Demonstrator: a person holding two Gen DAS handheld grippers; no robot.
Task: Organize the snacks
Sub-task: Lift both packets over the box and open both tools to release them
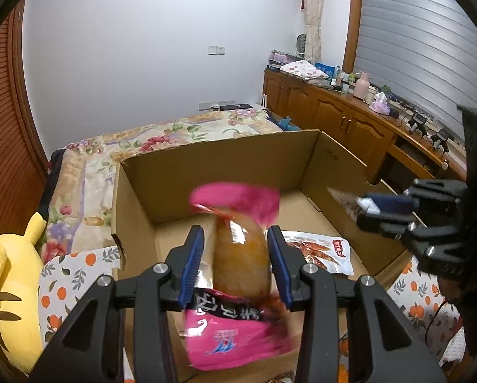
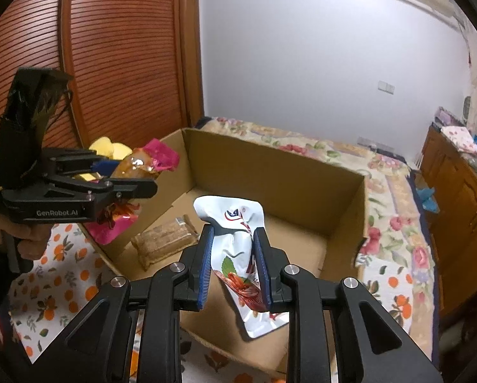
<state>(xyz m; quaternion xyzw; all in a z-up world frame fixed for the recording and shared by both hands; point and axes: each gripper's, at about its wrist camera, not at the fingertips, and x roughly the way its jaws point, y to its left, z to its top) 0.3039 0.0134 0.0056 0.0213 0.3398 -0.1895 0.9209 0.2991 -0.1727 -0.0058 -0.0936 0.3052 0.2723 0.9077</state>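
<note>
My left gripper (image 1: 235, 231) hangs over the near left corner of an open cardboard box (image 1: 206, 172). A pink snack packet (image 1: 238, 255) with a brown sausage window stands between its blue pads. The packet is blurred and a gap shows beside the left pad, so it looks loose. My right gripper (image 2: 233, 228) is shut on a crumpled white packet (image 2: 235, 255) printed with red and a green leaf, above the box's near edge (image 2: 232, 348). In the right wrist view the left gripper (image 2: 136, 175) sits at the box's left wall with the pink packet (image 2: 161, 156).
Inside the box lie a white packet with a red picture (image 1: 321, 252) and a brown bar packet (image 2: 165, 239). The box rests on an orange-print cloth (image 1: 72, 274) on a floral bed (image 1: 174, 131). A yellow plush toy (image 1: 11, 287) lies left; wooden cabinets (image 1: 334, 108) stand right.
</note>
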